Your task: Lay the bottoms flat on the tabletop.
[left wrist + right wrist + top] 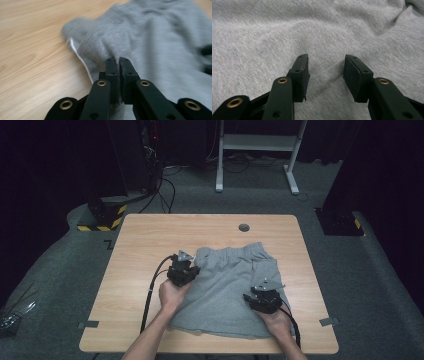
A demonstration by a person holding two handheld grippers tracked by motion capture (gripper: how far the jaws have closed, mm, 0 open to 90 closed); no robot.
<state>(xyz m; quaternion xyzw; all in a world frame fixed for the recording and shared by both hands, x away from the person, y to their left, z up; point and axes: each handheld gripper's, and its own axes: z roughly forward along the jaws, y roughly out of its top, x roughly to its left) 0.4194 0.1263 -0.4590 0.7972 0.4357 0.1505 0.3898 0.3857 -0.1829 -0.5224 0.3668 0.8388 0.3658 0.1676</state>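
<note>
Left of the open-jawed right gripper [325, 75], the left gripper [118, 66] pinches grey shorts [227, 285] on the wooden table [140, 245].

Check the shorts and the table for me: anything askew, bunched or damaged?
No damage visible. The grey shorts lie slightly askew on the table, rumpled near the waistband. The left gripper has pinched a raised fold at their edge; the right gripper sits open over flat fabric.

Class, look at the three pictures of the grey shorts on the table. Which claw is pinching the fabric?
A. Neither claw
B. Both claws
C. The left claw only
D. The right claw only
C: the left claw has its jaws pressed together on a fold of the grey shorts, while the right claw stands open over flat cloth.
</note>
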